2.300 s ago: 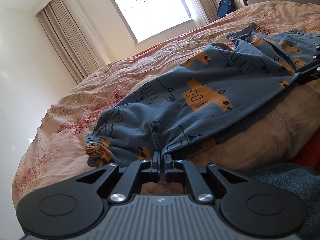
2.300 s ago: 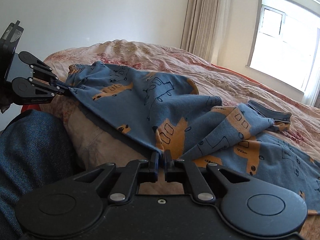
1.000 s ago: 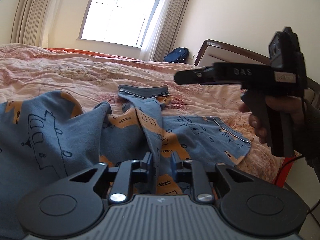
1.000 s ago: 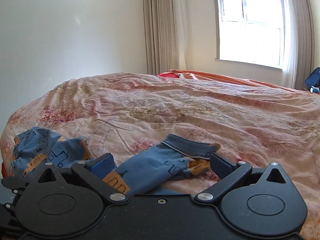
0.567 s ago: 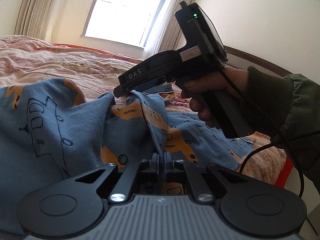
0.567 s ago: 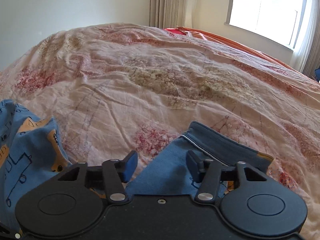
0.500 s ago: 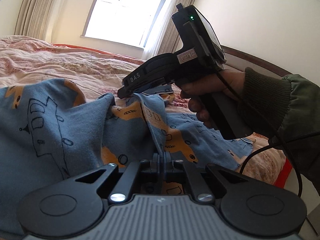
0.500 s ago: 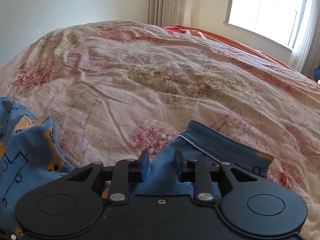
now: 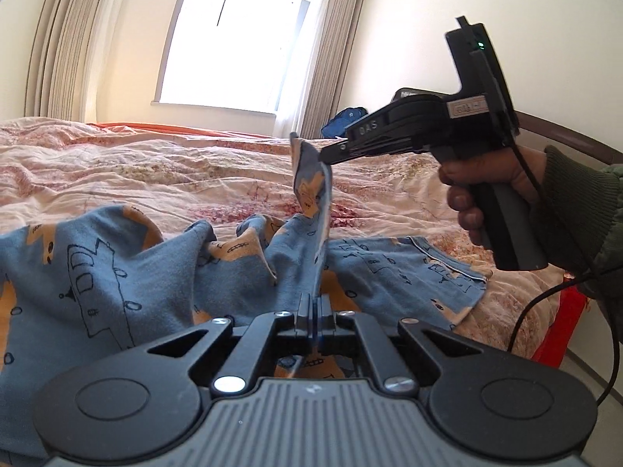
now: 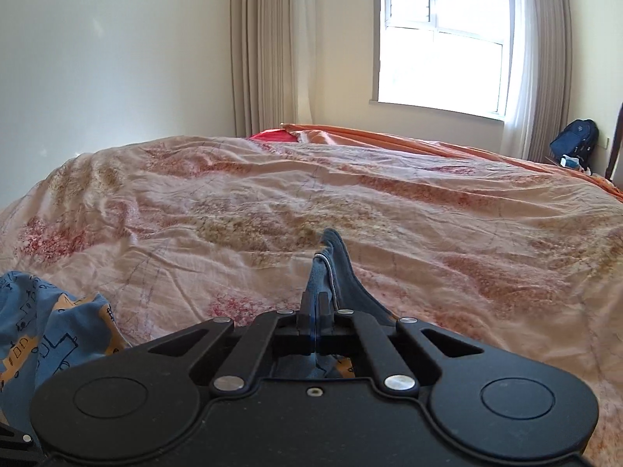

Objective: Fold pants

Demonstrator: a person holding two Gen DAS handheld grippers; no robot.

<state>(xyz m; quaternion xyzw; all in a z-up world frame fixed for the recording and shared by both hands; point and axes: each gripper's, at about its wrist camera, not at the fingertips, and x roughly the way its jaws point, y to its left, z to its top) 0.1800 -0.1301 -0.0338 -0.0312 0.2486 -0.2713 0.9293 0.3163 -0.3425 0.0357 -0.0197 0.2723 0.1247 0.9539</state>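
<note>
Left wrist: both claws pinch the pants (image 9: 117, 272).

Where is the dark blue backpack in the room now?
The dark blue backpack sits at the far right of the right wrist view, against the wall by the grey curtain under the bright window, beyond the pink floral bed cover.

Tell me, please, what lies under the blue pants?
Under the blue pants lies the floral bedspread; anything between them is hidden by the fabric.

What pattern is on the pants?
Blue pants with orange vehicle shapes and black outline drawings; clearest in the left wrist view.
</note>
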